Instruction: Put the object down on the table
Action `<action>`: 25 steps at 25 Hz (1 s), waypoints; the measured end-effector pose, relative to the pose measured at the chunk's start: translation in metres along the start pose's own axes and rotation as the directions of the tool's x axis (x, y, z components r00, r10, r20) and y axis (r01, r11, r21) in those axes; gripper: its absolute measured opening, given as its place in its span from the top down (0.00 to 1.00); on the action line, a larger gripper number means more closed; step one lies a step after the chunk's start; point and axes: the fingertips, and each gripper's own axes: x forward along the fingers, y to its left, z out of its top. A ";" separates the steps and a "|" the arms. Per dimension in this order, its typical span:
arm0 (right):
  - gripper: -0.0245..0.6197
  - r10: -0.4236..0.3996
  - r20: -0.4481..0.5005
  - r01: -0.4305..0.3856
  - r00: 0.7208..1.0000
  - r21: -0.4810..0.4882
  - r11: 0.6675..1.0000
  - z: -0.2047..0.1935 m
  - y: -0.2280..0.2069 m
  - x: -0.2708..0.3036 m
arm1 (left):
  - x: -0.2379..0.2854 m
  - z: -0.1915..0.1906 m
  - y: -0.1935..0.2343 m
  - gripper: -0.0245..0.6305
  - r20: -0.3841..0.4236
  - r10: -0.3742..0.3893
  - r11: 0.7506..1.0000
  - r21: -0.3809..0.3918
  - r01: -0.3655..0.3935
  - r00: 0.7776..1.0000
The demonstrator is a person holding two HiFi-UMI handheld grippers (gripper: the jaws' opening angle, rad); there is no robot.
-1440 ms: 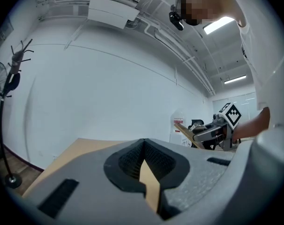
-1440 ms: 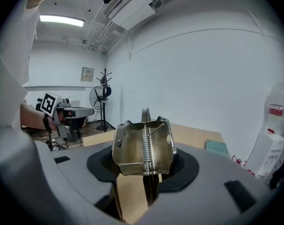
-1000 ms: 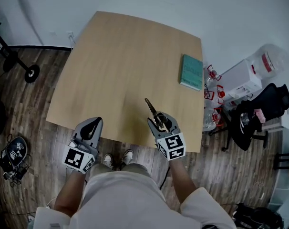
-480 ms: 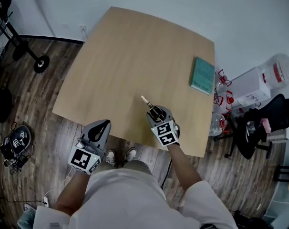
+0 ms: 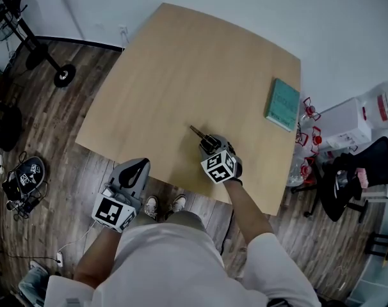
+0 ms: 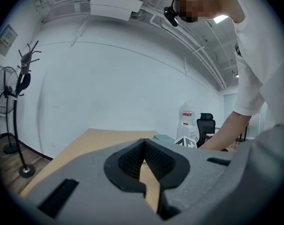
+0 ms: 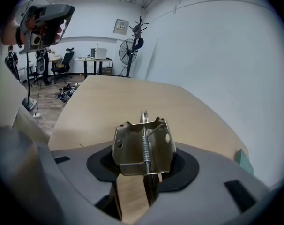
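Our right gripper (image 5: pixel 209 144) clamps a metal spring clip (image 7: pixel 143 146) between its jaws. The clip's thin end points out over the wooden table (image 5: pixel 181 62) near the front edge; we cannot tell whether it touches the top. Our left gripper (image 5: pixel 136 168) hangs just off that edge, jaws closed on nothing. A teal book (image 5: pixel 283 104) lies at the table's right side.

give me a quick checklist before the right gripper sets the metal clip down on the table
1. Right gripper shut on the metal spring clip: ok.
2. Table bare ahead of the clip: ok.
3. Green book far off near the table's right edge: ok.
4. Left gripper shut, empty, at the near edge away from the drop spot: ok.
5. Clip tip touching the tabletop: cannot tell.
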 end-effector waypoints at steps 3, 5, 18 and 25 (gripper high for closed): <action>0.66 0.008 -0.025 -0.010 1.000 -0.063 0.998 0.000 0.000 0.014 | -0.003 -0.002 0.005 0.96 -0.005 0.020 1.000 -0.001 -0.020 1.000; 0.66 0.010 -0.042 -0.014 0.999 -0.097 0.995 -0.001 -0.001 0.023 | -0.005 -0.003 0.008 0.96 -0.009 0.034 0.999 -0.001 -0.034 0.999; 0.66 0.012 -0.130 -0.034 0.991 -0.164 0.986 -0.015 -0.022 0.052 | -0.011 -0.001 0.020 0.96 -0.013 0.106 0.994 -0.005 -0.106 0.994; 0.64 0.019 -0.127 -0.041 0.992 -0.175 0.984 -0.009 -0.026 0.059 | -0.013 -0.008 0.023 0.96 -0.031 0.122 0.992 -0.015 -0.123 0.992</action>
